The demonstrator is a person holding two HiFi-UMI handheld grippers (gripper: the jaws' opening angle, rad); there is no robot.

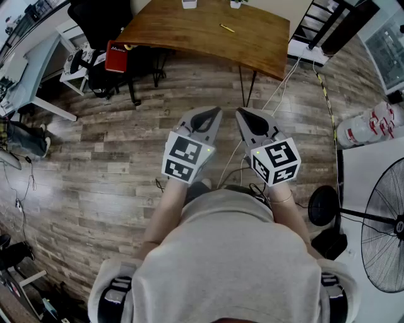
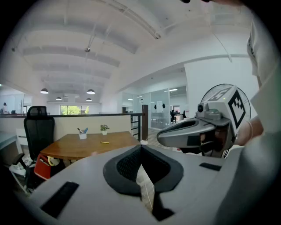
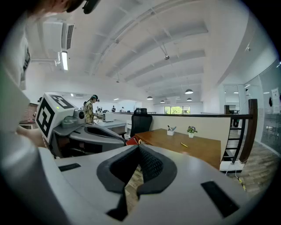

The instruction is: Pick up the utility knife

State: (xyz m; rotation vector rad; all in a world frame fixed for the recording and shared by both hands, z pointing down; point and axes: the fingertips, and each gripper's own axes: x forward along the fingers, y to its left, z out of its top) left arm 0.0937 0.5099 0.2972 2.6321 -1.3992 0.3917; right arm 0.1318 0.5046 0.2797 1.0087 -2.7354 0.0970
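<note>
— What are the grippers doing?

— The left gripper (image 1: 212, 116) has its jaws pressed together at the tips, with nothing between them. The right gripper (image 1: 245, 115) is the same: jaws closed, empty. The person holds the two side by side in front of the chest, near each other but apart. Both point ahead and a little downward.

— And those cubes?

— Each gripper carries a marker cube at the back, the left cube (image 1: 185, 156) and the right cube (image 1: 276, 161), just ahead of the person's hands.

— Where's the utility knife, then?

— Well away from both grippers. The yellow utility knife (image 1: 226, 28) lies flat on the wooden table (image 1: 202, 41) across the room, out on a bare part of the top, touched by nothing.

— Anything else on that table?

— Towards its far edge stand a white cup (image 3: 170, 131) with pens in it and, just beside it, a small potted plant (image 3: 191, 131). The knife lies nearer this side than those two.

— And around the table?

— A black office chair (image 1: 101, 19) stands at its left end, with something red (image 1: 117, 55) next to it. Between the person and the table is plank floor (image 1: 113, 158). Off to the person's right stands a floor fan (image 1: 385, 233).
</note>
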